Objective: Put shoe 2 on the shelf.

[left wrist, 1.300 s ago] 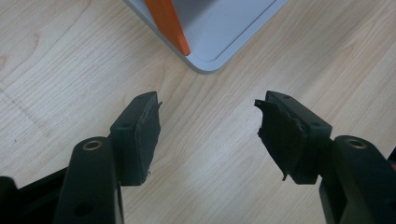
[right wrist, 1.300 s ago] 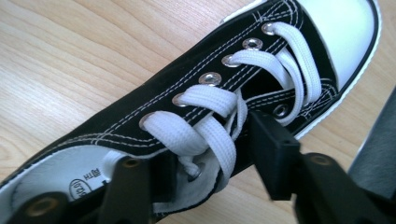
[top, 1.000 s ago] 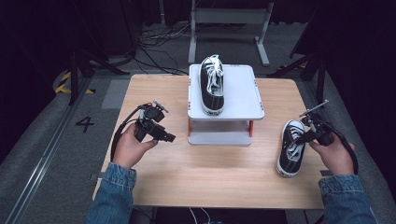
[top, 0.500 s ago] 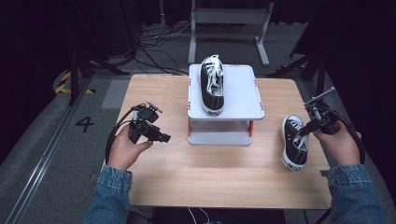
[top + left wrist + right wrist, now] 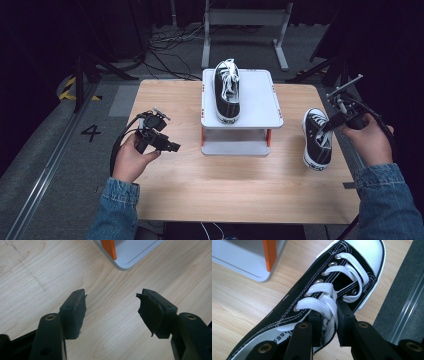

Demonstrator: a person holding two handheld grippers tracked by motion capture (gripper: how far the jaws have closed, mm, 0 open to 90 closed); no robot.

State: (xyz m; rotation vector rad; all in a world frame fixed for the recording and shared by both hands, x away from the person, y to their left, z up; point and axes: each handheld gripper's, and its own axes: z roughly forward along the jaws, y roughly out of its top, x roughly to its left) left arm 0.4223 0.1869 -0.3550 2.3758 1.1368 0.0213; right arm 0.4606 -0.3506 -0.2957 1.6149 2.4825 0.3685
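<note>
Right gripper [image 5: 334, 121] is clamped narrow on the tongue and white flat laces of a black canvas sneaker [image 5: 316, 139] with a white rubber toe cap, held by the table's right edge, right of the stand, toe toward the person. Left gripper [image 5: 167, 145] hangs wide with nothing between its worn black rubber pads [image 5: 78, 312], over pale woodgrain table [image 5: 240, 185]. A matching sneaker [image 5: 226, 92] lies on the white rounded-corner stand [image 5: 260, 100] with orange posts.

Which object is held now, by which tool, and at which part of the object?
The right tool holds the black sneaker by its tongue and upper laces. The left tool is open and holds nothing.
</note>
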